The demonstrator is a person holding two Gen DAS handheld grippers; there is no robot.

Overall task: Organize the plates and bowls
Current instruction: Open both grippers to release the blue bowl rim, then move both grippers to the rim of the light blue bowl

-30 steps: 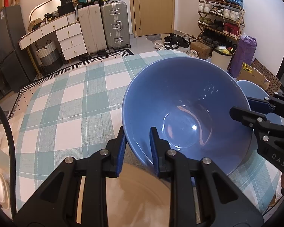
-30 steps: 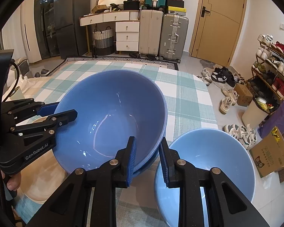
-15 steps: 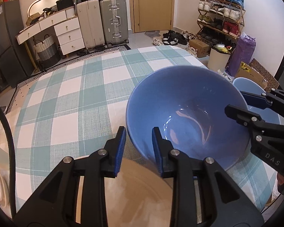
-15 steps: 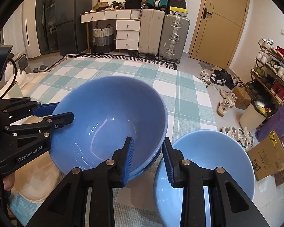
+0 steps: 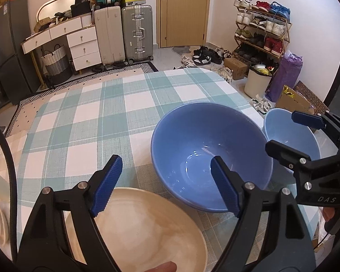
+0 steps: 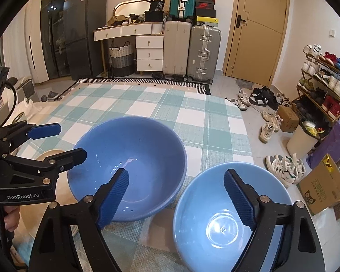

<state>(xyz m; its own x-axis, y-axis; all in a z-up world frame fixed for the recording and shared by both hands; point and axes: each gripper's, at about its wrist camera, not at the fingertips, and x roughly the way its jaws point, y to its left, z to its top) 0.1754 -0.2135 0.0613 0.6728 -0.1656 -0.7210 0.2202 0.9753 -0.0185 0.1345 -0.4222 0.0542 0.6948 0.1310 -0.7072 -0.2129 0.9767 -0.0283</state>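
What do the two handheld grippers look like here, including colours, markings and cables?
Both are black plastic scissor-style frames with silver rivets and ribbed blue finger pads. The left gripper carries white "GenRobot.AI" lettering on its body, seen from the right wrist view, with a black cable looping behind it. The right gripper shows "DAS" lettering in the left wrist view.

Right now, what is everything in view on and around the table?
Dark blue bowl: one, table centre.
Light blue bowl: one, right of it.
Plate: one, beige, left of the dark bowl.
Tablecloth: one, green-white checked.
Suitcases: beige, silver, teal, back wall.
Drawers: white, beside suitcases.
Shoe rack: one, right wall.
Door: one, tan.
Left gripper: black, blue pads, opening, empty.
Right gripper: same, opening, empty.
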